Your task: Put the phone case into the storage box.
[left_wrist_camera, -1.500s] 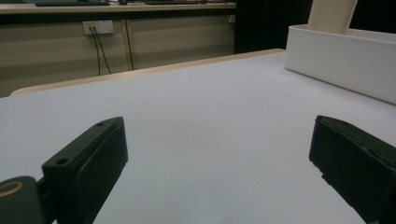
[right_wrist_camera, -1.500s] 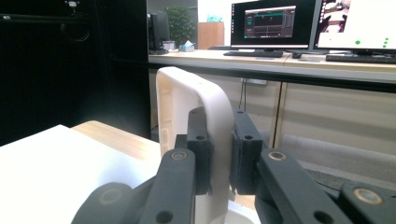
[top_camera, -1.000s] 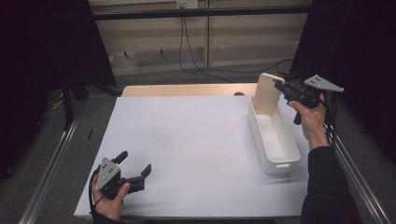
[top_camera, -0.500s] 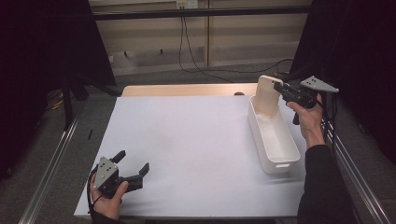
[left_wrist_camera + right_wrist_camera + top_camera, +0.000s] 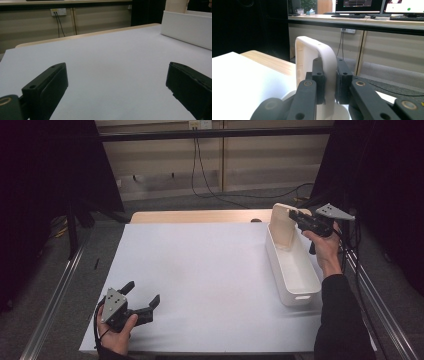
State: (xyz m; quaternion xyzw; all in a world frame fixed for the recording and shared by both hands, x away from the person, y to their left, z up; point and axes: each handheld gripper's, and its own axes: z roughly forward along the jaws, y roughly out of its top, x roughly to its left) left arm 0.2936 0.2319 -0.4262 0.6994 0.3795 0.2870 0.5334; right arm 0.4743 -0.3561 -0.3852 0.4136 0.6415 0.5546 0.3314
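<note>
Lid (image 5: pixel 312 53) sits clamped upright in my right gripper (image 5: pixel 329 86) for lowering onto the bin (image 5: pixel 295 280); left gripper (image 5: pixel 142 297) rests wide open.

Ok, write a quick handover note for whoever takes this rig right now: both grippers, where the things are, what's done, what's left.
Right gripper: jaws shut on the lid, a cream lid held upright on edge over the far end of the white bin.
Left gripper: jaws open, holding nothing, resting near the front left corner of the white table sheet.
Done: lid is gripped and brought to the bin.
Left: probably set the lid into or onto the bin, then release; which one is meant I cannot tell.
</note>
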